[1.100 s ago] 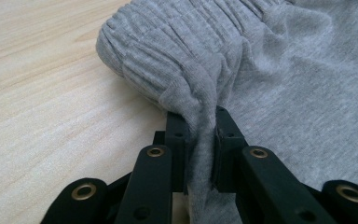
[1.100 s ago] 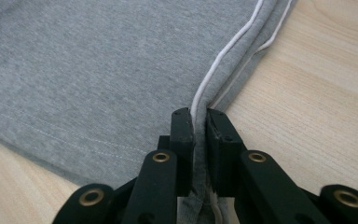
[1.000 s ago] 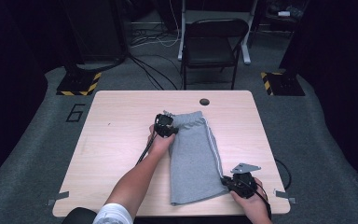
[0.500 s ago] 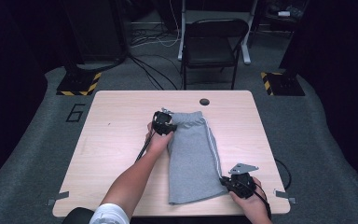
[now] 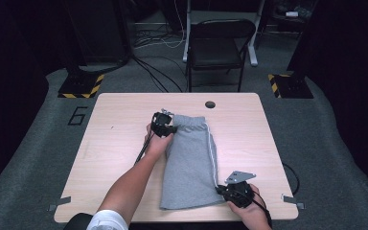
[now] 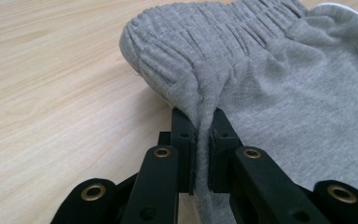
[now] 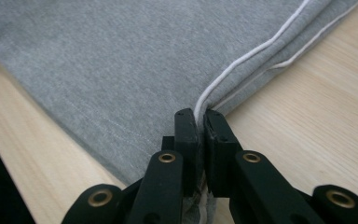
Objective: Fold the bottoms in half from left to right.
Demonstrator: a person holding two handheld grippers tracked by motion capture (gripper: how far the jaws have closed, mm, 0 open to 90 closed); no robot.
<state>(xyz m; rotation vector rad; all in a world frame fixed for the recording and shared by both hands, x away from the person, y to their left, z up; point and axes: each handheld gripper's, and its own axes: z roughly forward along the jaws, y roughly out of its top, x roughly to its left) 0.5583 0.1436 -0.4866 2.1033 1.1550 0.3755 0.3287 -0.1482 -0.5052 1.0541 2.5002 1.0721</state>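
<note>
Nearest the person, the right gripper (image 5: 224, 189) has its jaws pinched on the piped hem corner of the grey shorts (image 5: 191, 163), which lie folded lengthwise on the counter (image 5: 115, 143). Farther off, the left gripper (image 5: 170, 128) clamps the waistband corner. Both grips are unchanged since the earlier frames; the shorts have barely shifted.

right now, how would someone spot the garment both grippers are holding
On the light wooden table, look at the middle, below the round hole. The folded grey shorts lie there, elastic waistband away from the person. White piping down the side seam marks them out.
</note>
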